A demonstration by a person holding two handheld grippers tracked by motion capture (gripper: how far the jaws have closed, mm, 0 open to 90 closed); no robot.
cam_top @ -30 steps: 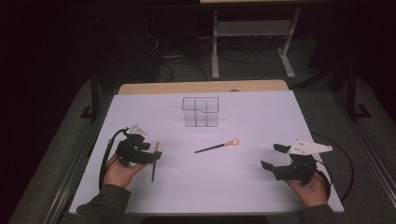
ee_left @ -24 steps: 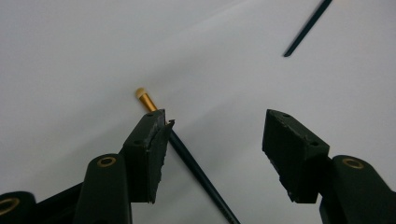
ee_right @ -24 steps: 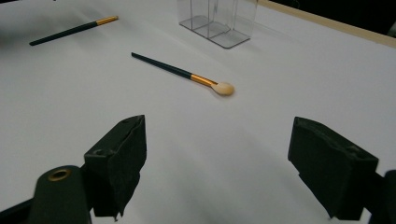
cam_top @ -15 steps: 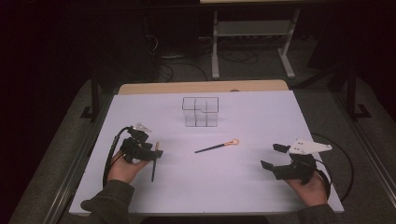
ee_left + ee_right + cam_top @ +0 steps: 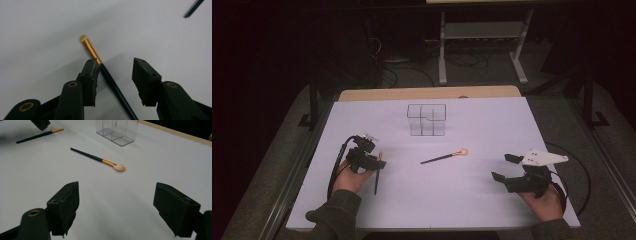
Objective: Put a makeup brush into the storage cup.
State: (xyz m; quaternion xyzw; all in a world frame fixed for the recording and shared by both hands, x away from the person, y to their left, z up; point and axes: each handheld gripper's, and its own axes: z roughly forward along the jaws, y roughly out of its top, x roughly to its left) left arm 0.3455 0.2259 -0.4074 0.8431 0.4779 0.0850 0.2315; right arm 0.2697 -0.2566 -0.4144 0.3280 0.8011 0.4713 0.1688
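Observation:
A thin brush [image 5: 90, 48] with a dark handle, gold ferrule and small pale tip lies flat on the white table at the front left [image 5: 376, 182]. My left gripper [image 5: 115, 67] points down over it [image 5: 374, 161]. Its jaws have just been closing, with the handle between them. The left pad [image 5: 91, 72] is at the handle beside the ferrule, and the right pad stands apart from it. A second brush [image 5: 443, 158] with a rounded tan tip lies mid-table [image 5: 96, 158]. My right gripper [image 5: 504, 167] hovers open and empty at the front right [image 5: 115, 195].
A clear plastic organiser [image 5: 427, 120] with several compartments stands upright toward the back of the table [image 5: 117, 131]. The white tabletop [image 5: 492, 125] ends in a wooden strip at the rear. A metal stand [image 5: 482, 30] and cables are on the dark floor behind.
The left gripper has come down over the front-left brush and its jaws have narrowed around the handle. The right gripper and the middle brush have not moved.

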